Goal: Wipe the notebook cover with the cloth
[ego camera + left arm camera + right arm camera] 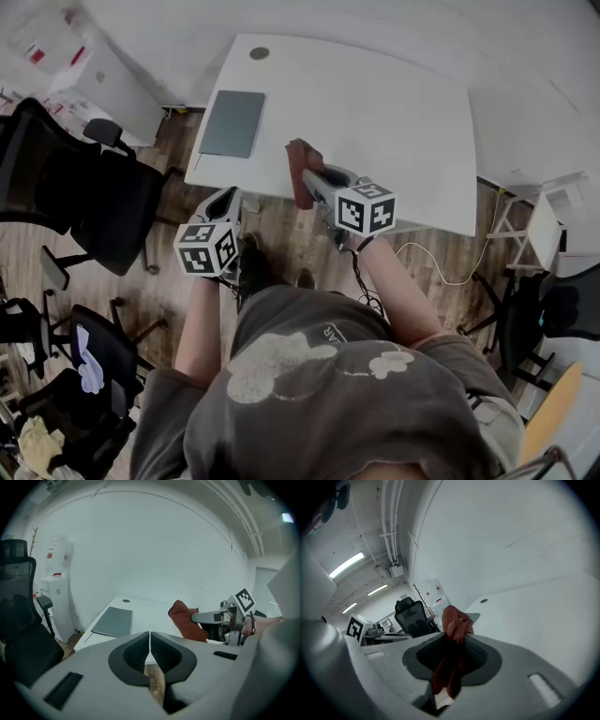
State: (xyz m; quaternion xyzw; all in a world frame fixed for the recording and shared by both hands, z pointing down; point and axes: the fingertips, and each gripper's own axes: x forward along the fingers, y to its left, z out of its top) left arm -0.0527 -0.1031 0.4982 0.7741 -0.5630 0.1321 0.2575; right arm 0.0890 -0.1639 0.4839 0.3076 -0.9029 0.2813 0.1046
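Nearest in the head view is the person's grey shirt (319, 375), down at 6 o'clock. Past it, both arms reach toward the white table (394, 112). The right gripper (304, 176) is over the table's near edge. Its jaws pinch the red-brown cloth (298, 159), which is all bunched up. The notebook (232, 123) lies flat and shut on the table's left corner. It is at about 10 o'clock from the cloth and well apart from it. The left gripper (225, 197) is just off the table edge, at 6 o'clock from the notebook.

In the left gripper view, the nearest things are that gripper's own jaws. They are pressed together with nothing between them, and only the wood floor (154, 681) shows below. The notebook (114, 621) is ahead at 11 o'clock, its grey cover bare. The cloth (185, 619) is at 1 o'clock, stuck in the tip of the right gripper. I think the left gripper is kept near that corner so it can hold the notebook down and stop it sliding.

In the right gripper view, the cloth (452, 644) is nearest, squeezed tight between the jaws. A fat lump pokes out in front and the rest hangs down. I think it is held by the middle so a soft lump sticks out for rubbing. A thin bit of notebook (471, 617) peeks out at 1 o'clock. I think no wiping has begun, because the cloth is not on the cover yet.
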